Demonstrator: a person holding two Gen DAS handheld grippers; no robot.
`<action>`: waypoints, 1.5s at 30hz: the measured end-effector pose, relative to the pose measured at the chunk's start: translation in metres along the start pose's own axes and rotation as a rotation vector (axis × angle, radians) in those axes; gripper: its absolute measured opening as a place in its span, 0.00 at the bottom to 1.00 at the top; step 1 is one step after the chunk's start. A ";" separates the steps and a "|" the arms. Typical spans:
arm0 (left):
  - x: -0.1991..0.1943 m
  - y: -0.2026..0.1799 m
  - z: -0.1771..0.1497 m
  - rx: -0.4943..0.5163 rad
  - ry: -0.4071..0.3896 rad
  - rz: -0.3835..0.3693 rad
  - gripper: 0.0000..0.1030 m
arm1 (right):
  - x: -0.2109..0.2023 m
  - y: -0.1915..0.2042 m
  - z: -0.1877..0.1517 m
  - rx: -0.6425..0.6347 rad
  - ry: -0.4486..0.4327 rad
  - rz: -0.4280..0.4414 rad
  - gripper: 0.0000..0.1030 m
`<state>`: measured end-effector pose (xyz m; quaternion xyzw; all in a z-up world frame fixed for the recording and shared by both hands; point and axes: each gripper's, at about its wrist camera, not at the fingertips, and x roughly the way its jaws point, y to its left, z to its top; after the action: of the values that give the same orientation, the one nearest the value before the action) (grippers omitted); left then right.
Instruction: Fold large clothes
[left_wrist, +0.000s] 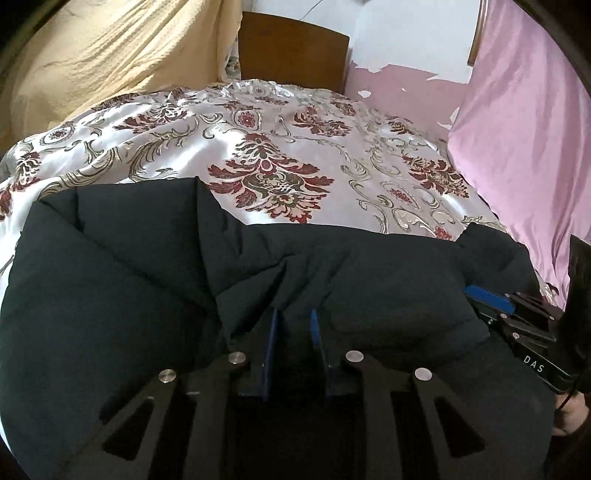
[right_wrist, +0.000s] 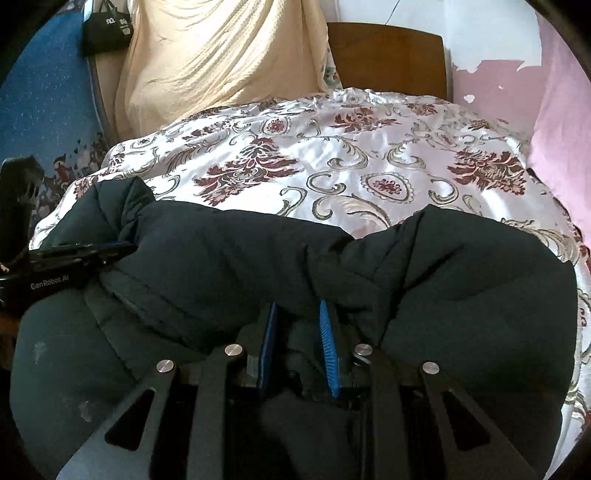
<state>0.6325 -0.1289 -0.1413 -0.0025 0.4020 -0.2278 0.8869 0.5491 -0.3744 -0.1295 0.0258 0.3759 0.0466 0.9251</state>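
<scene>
While the jacket (left_wrist: 258, 280) bunches low in frame on the bed (left_wrist: 280, 147), left gripper (left_wrist: 293, 325) and right gripper (right_wrist: 299, 314) both have jaws clenched on its fabric.

Soft daylight, satin bedspread (left_wrist: 258, 122) glaring, black jacket (right_wrist: 258, 251) underexposed, fisheye edges bent and dark.

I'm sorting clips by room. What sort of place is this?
Most likely a bedroom: a floral satin bedspread covers a bed with a wooden headboard, and a dark puffer jacket lies on it.
</scene>
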 end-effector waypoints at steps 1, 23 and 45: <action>0.000 0.001 0.000 -0.002 -0.001 -0.002 0.19 | 0.000 0.000 0.000 -0.001 -0.002 -0.001 0.20; -0.053 0.023 -0.017 -0.185 -0.100 -0.157 0.69 | -0.044 -0.008 -0.014 0.065 -0.088 -0.041 0.62; -0.281 -0.069 -0.062 0.019 -0.258 0.214 1.00 | -0.246 0.032 -0.039 0.128 -0.152 -0.036 0.92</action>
<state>0.3995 -0.0651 0.0294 0.0194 0.2805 -0.1333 0.9503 0.3444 -0.3678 0.0152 0.0816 0.3071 0.0038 0.9482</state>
